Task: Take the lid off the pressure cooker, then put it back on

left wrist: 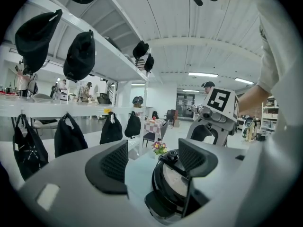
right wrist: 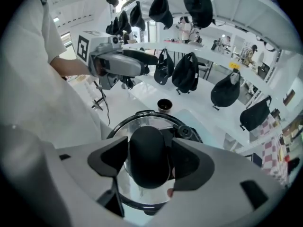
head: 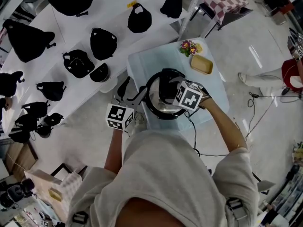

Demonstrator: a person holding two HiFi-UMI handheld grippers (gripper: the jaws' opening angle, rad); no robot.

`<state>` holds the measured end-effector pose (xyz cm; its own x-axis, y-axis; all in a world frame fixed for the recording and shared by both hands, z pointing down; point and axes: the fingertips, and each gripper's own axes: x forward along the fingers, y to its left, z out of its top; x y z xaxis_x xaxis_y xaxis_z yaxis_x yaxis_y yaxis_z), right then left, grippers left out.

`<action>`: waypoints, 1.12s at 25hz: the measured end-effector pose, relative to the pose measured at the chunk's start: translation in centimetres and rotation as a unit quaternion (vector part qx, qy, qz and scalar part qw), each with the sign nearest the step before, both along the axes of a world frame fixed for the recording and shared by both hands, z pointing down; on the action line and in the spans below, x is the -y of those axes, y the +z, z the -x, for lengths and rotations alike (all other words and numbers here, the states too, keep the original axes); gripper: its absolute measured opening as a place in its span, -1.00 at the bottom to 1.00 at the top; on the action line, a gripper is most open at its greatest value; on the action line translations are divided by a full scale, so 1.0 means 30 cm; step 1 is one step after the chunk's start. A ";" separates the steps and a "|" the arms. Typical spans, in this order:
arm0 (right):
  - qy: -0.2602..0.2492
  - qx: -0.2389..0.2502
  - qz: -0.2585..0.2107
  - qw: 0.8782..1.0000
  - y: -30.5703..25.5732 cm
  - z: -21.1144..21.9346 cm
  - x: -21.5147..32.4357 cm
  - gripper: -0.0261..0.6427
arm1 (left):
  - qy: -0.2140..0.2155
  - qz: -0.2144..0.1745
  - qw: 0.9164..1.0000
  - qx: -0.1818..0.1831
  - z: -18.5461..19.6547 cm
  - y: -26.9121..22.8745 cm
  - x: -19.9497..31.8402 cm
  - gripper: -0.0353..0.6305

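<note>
The steel pressure cooker (head: 163, 109) stands on a pale blue table (head: 139, 63). Its lid (right wrist: 142, 126) sits on the pot, with a black knob handle (right wrist: 148, 155) on top. My right gripper (right wrist: 149, 162) reaches over the lid from the right, jaws pressed on both sides of that handle; in the head view the right gripper (head: 166, 88) is above the lid's middle. My left gripper (left wrist: 154, 160) is open at the cooker's left side, and the cooker (left wrist: 173, 183) shows beyond its spread jaws, close to the right one. In the head view the left gripper (head: 132, 96) is beside the pot's long side handle.
A small flower pot (head: 188, 46) and a wooden tray (head: 201, 64) sit at the table's far end. White shelves (head: 61, 46) on the left carry several black bags (head: 103, 42) and a black bowl (head: 100, 73). A cable (head: 194, 136) trails off the table's near edge.
</note>
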<state>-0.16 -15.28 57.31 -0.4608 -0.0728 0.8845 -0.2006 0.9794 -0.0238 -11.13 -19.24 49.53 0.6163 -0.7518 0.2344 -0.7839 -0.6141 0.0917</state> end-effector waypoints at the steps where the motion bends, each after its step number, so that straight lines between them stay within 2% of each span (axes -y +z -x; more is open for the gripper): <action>1: 0.018 0.016 -0.008 1.000 -0.014 -0.004 0.006 -0.09 | 0.001 -0.001 1.000 0.000 -0.001 -0.001 0.000 0.10; 4: 0.085 0.082 -0.029 0.993 -0.062 -0.016 0.021 -0.20 | 0.004 -0.003 1.000 0.004 -0.009 -0.005 0.002 0.10; 8: 0.186 0.161 -0.062 0.967 -0.123 -0.066 0.051 -0.37 | 0.007 -0.003 1.000 0.008 -0.022 -0.011 0.012 0.10; 10: 0.246 0.196 -0.089 0.945 -0.156 -0.103 0.078 -0.54 | 0.003 -0.001 1.000 0.010 -0.026 -0.012 0.016 0.06; 13: 0.329 0.244 -0.130 0.903 -0.204 -0.168 0.108 -0.71 | -0.005 -0.001 1.000 0.013 -0.029 -0.015 0.023 -0.15; 17: 0.414 0.276 -0.185 0.847 -0.252 -0.277 0.135 -0.91 | -0.027 -0.009 0.999 0.025 -0.018 -0.024 0.039 -0.55; 19: 0.438 0.277 -0.211 0.828 -0.266 -0.331 0.134 -0.92 | -0.033 -0.011 0.999 0.027 -0.017 -0.028 0.041 -0.76; 22: 0.455 0.264 -0.236 0.817 -0.265 -0.392 0.120 -0.92 | -0.026 -0.007 0.999 0.028 -0.032 -0.020 0.037 -0.85; 28: 0.466 0.259 -0.230 0.815 -0.249 -0.422 0.109 -0.92 | -0.010 -0.003 1.000 0.028 -0.062 -0.014 0.026 -0.86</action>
